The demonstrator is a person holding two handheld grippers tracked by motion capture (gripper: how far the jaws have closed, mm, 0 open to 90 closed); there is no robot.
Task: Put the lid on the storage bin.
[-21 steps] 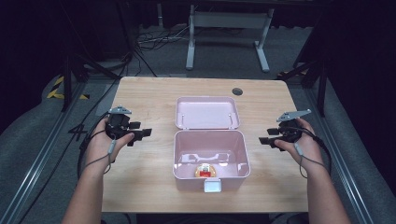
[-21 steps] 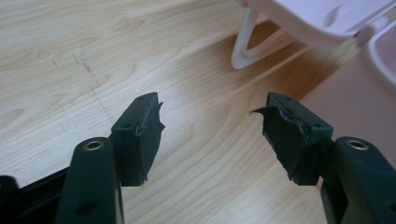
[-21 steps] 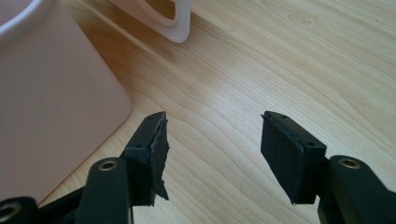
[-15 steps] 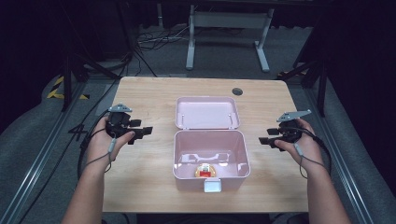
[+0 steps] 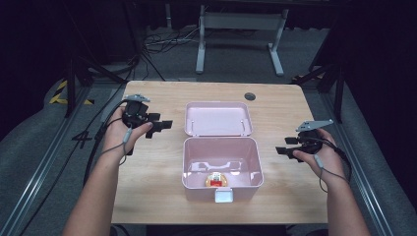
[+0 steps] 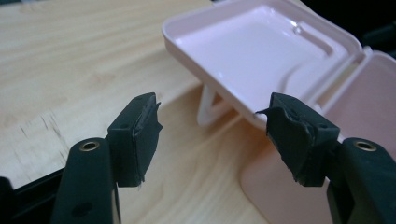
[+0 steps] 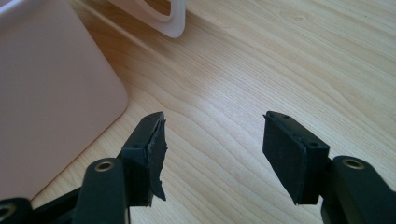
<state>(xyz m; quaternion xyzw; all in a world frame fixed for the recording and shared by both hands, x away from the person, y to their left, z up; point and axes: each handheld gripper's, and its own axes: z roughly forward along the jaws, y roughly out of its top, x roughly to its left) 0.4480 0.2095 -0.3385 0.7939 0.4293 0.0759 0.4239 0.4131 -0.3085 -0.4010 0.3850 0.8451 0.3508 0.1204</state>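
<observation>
High view: pink box (image 5: 221, 162) sat mid-counter between both spread hand-held grippers, left hand-held gripper (image 5: 164, 125) nearer its open lid (image 5: 217, 119), right hand-held gripper (image 5: 282, 150) beside its body.

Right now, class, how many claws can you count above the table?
2: the left claw beside the box's open lid; the right claw beside the box's base. Both open.

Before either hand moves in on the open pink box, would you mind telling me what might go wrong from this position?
1. The lid lies folded back on a thin prop; a push from the left gripper, open right beside it, might flip it or shift the pink box.
2. The small red and yellow item sits low against the front wall, so open jaws may catch the rim.
3. The right gripper, also open, is near the box's side and could nudge it.
</observation>
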